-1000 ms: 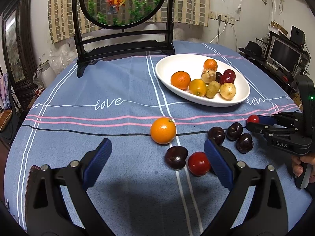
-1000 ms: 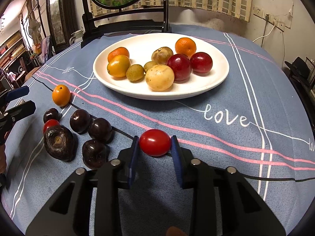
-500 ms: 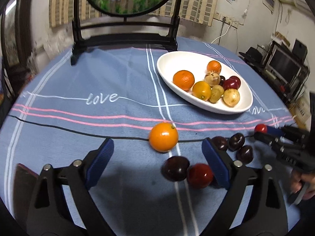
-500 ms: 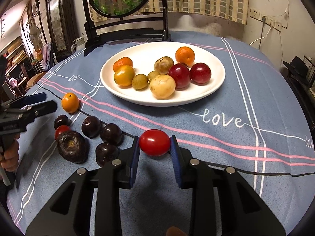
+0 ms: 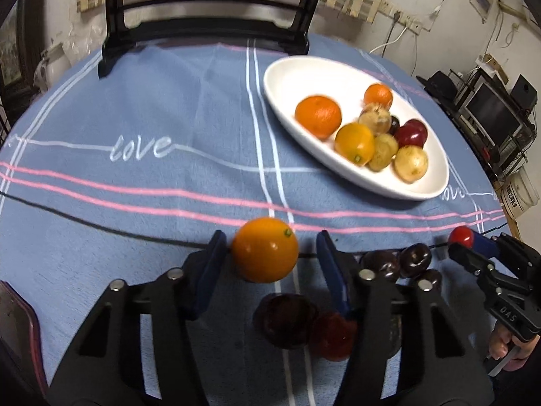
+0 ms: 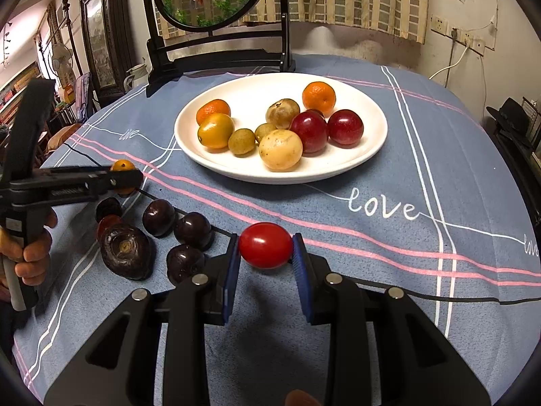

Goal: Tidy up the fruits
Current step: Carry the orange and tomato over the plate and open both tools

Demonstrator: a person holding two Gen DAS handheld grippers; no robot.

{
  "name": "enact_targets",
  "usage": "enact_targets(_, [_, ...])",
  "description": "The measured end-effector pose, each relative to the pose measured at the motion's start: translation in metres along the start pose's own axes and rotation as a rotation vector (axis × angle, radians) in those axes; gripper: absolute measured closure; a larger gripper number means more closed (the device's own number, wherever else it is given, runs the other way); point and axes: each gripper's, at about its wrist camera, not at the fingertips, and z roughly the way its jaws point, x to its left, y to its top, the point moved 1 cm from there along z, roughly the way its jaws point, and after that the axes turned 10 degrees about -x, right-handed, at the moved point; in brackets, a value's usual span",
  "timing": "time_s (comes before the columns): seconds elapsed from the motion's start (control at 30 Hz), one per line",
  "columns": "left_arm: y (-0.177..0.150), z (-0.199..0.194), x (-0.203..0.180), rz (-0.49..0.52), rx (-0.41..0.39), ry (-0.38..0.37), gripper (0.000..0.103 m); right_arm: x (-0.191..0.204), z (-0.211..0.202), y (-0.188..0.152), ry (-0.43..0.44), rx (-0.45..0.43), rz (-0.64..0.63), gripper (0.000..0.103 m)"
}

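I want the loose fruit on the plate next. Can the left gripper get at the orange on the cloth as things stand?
Probably yes. The left gripper already has its fingers on either side of the orange, still slightly apart from it, and nothing lies between them.

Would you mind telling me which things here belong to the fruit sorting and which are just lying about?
Part of the job:
orange between the left claw pads
red tomato in the right claw
dark plums
white plate

Lying about:
fish screen stand
tablecloth
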Motion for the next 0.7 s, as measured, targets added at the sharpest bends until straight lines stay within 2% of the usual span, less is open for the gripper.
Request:
enact_targets(0.1, [-0.001, 0.000, 0.002, -0.002, 0.002, 0.009, 0.064, 0.000, -0.001, 0.001, 0.002, -0.003, 0.001, 0.073])
enact_targets(0.27, [0.004, -0.011, 0.004, -0.049, -0.038, -0.016, 0.064, 0.000, -0.004, 0.005, 0.009, -0.025, 0.001, 0.073])
enact_targets(0.37, [0.024, -0.023, -0.010, -0.026, -0.100, -0.041, 0.064, -0.006, -0.007, 0.020, 0.034, -0.082, 0.036, 0.072])
enact_targets(0.5, [0.062, -0.015, -0.044, 0.035, -0.148, -0.069, 0.064, -0.021, 0.004, 0.051, 0.009, -0.155, 0.071, 0.072])
enact_targets(0.63, [0.093, 0.012, -0.074, 0.097, -0.140, -0.097, 0.062, -0.031, 0.035, 0.078, 0.042, -0.166, 0.087, 0.072])
enact_targets(0.67, [0.100, 0.018, -0.080, 0.124, -0.141, -0.057, 0.040, -0.032, 0.044, 0.083, 0.028, -0.165, 0.083, 0.064])
enact_targets(0.7, [0.102, 0.019, -0.082, 0.136, -0.149, -0.011, 0.014, -0.033, 0.047, 0.085, 0.019, -0.160, 0.088, 0.063])
